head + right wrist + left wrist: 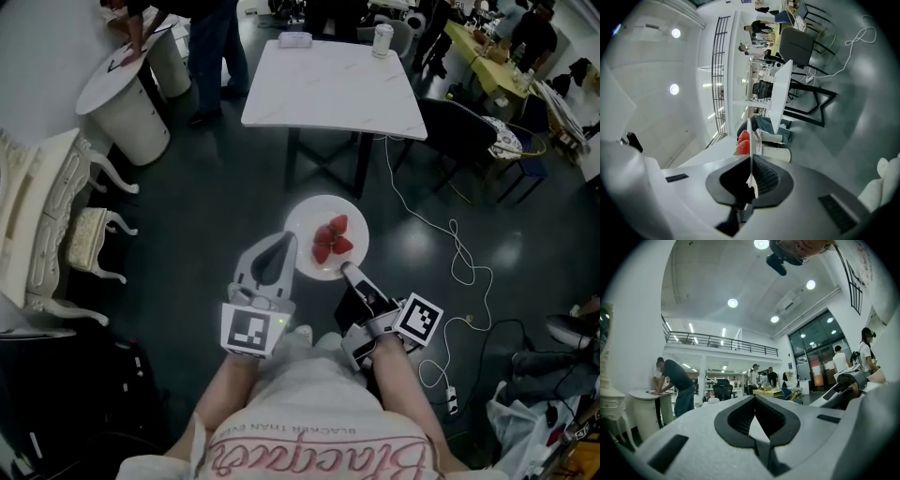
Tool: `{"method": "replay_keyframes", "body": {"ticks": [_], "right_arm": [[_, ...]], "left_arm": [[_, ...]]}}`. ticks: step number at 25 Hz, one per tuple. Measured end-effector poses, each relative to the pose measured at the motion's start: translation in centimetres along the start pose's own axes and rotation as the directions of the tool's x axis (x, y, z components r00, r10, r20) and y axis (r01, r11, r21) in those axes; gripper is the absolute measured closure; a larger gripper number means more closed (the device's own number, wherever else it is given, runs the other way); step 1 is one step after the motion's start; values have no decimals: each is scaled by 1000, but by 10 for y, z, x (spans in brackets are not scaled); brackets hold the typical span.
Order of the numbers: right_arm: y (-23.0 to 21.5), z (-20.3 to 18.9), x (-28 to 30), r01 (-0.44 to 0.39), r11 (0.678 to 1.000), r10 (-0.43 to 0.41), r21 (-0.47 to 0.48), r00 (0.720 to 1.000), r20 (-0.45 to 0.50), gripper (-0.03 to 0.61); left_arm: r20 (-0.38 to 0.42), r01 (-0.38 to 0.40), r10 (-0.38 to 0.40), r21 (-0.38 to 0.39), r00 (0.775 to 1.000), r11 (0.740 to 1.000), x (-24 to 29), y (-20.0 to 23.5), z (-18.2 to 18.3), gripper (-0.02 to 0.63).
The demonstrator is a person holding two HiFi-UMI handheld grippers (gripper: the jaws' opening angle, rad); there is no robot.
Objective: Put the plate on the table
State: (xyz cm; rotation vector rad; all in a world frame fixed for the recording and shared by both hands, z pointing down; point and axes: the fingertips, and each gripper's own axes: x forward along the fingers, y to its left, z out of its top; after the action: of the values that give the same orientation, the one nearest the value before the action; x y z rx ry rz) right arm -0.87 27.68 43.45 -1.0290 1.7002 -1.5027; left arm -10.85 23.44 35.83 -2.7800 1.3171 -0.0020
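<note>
Dark floor [206, 206], white desk [328, 84] well ahead of both claws.
We hold the plate [314, 211] of strawberries [331, 239] over the floor: right claw [349, 272] clamped on its near rim, left claw [284, 241] with jaws together, tip just beside its left edge.

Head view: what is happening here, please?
A person stands some way from the white table and holds a white plate with strawberries. The right gripper is shut on the plate's rim. The left gripper, jaws together, has its tip at the plate's left rim. The plate is not yet on the table.
</note>
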Motion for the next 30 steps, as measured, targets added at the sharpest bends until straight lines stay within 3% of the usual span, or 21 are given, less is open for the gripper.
{"method": "replay_keyframes", "body": {"ticks": [9,30], "right_arm": [[-7,27,32,8,1000,-8,-4,1000,15,566],[-35,178,160,19,999,-18,27,999,-34,566]], "left_arm": [[-17,14,-15,-33,1000,999,40,20,-14,611],[-46,-40,38,-28,998,999,224,83,-32,611]]}}
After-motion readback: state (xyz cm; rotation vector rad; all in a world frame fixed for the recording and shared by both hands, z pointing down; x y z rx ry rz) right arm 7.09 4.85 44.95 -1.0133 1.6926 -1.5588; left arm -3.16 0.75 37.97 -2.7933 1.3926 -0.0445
